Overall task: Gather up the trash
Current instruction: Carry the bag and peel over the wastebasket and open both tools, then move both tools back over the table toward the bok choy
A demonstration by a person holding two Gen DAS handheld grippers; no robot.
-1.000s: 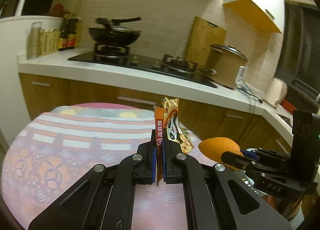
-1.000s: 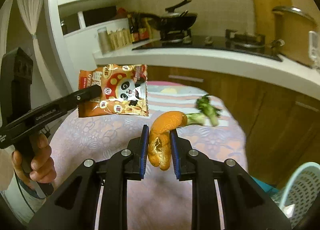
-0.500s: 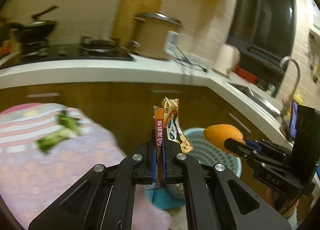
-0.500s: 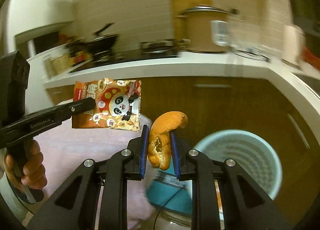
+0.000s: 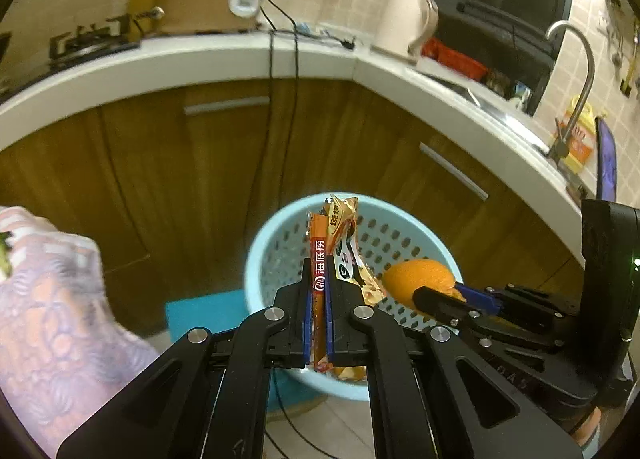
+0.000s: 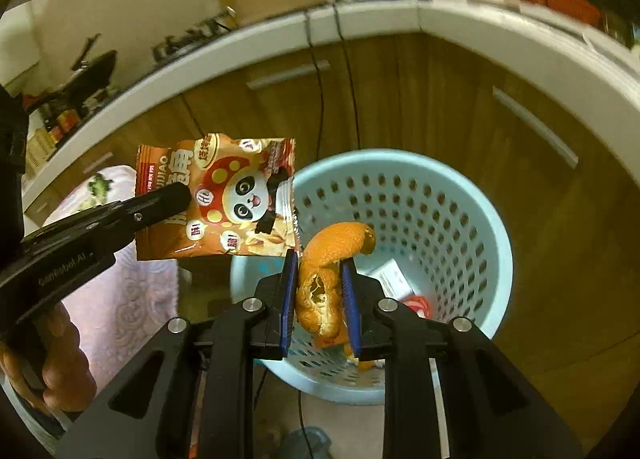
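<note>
You hold both pieces above blue bin (image 6: pixel 472 195). Left gripper (image 5: pixel 319 279) pinches snack bag (image 5: pixel 320 259) tight, over bin's near rim. Right gripper (image 6: pixel 318 287) pinches orange peel (image 6: pixel 324 279), over bin's mouth. Some trash already lies inside bin. Neither piece dropped yet. Green scrap (image 6: pixel 98 185) waits on table (image 6: pixel 132 299) beside bin.

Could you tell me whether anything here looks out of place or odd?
One thing stands out: a green vegetable scrap lies on the patterned tablecloth, away from the blue basket. The snack wrapper in the left gripper and the orange peel in the right gripper are held above the basket.
</note>
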